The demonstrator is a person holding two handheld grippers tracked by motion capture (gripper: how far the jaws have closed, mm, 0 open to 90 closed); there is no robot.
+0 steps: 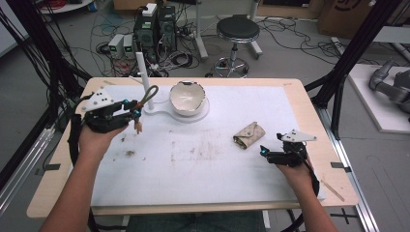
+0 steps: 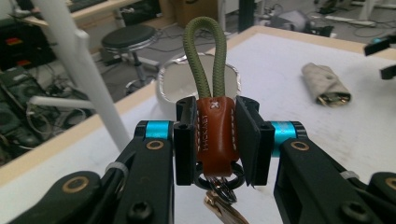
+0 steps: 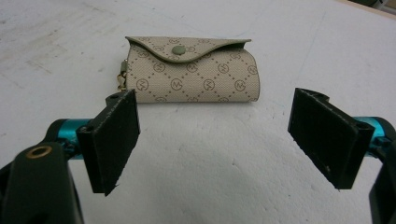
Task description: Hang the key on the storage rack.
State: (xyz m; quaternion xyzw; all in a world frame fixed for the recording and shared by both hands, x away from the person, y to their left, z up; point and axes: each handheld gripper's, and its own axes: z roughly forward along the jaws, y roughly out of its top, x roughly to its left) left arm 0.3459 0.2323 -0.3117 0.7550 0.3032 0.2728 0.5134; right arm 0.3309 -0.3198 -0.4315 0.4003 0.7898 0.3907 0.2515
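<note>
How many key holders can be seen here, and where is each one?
2. A brown leather keychain with a green loop is clamped in the left gripper near the white post. A beige patterned key pouch lies on the table before the open right gripper.

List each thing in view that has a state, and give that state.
Left gripper: shut on the keychain.
Keychain: held off the table, green loop up.
Right gripper: open, nothing held.
Key pouch: snapped shut, lying flat.
Bowl: upright on its stand.

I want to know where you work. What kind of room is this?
Probably a lab or workshop: tangled cables and computer boxes on the floor, a round stool, and a wooden table under a camera.
</note>
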